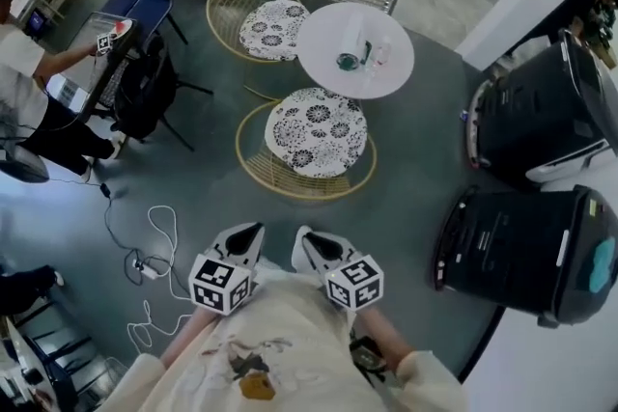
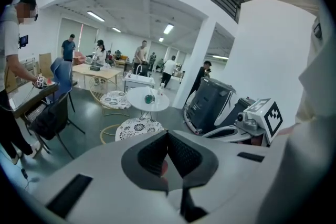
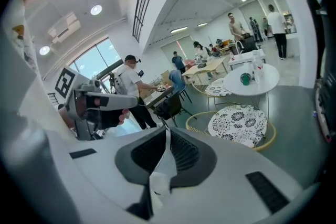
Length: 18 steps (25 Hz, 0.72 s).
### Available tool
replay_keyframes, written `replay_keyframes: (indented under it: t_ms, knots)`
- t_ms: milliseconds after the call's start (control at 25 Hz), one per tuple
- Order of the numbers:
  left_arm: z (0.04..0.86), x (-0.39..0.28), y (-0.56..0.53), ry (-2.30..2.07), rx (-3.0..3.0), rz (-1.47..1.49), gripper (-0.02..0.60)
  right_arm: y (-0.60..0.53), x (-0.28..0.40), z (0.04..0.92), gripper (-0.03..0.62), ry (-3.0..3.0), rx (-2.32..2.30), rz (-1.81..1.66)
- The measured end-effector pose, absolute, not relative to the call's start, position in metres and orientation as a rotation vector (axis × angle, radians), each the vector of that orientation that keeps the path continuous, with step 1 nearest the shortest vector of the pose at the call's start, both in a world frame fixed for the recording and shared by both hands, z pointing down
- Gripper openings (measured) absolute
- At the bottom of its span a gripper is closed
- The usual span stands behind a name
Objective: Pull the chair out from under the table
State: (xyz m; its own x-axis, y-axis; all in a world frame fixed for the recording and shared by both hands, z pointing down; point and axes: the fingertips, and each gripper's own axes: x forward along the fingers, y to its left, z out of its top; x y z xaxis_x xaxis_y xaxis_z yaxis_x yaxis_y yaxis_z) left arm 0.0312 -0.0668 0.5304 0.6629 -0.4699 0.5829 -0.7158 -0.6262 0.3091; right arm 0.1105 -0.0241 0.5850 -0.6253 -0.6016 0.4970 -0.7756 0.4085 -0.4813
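Observation:
A round white table (image 1: 355, 50) stands ahead on the dark floor. The near chair (image 1: 316, 132) has a gold wire frame and a flower-patterned cushion, and its far edge is tucked just under the table's rim. A second chair of the same kind (image 1: 273, 29) is behind the table on the left. My left gripper (image 1: 253, 231) and right gripper (image 1: 305, 234) are held close to my body, well short of the near chair, both shut and empty. The left gripper view shows the chair (image 2: 139, 127) and table (image 2: 148, 99) far off; the right gripper view shows the same chair (image 3: 238, 123).
Two large black wheeled machines (image 1: 541, 111) (image 1: 526, 251) stand at the right by a white wall. Cables (image 1: 154, 265) lie on the floor at the left. A black chair with a backpack (image 1: 145, 87) and a person at a desk are further left. A cup (image 1: 348, 62) sits on the table.

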Motion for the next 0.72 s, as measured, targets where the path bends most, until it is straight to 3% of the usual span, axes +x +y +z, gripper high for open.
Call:
replay_keyframes:
  t_ms: [120,240,320,720]
  knots:
    - [0.538,0.025,-0.09,-0.959,2.283,0.596,0.002,-0.048,0.093,0.618,0.014,-2.388,1.055,0.934]
    - [0.536,0.02,-0.107,-0.968,2.268,0.585,0.002,-0.07,0.08,0.636,0.102,-2.376,0.959,0.976]
    - [0.536,0.015,-0.115,-0.979,2.256,0.58,0.002,-0.092,0.079,0.644,0.121,-2.366,0.957,0.913]
    - [0.537,-0.016,-0.142,-1.046,2.23,0.582,0.002,-0.128,0.096,0.765,0.153,-2.105,0.787,0.618]
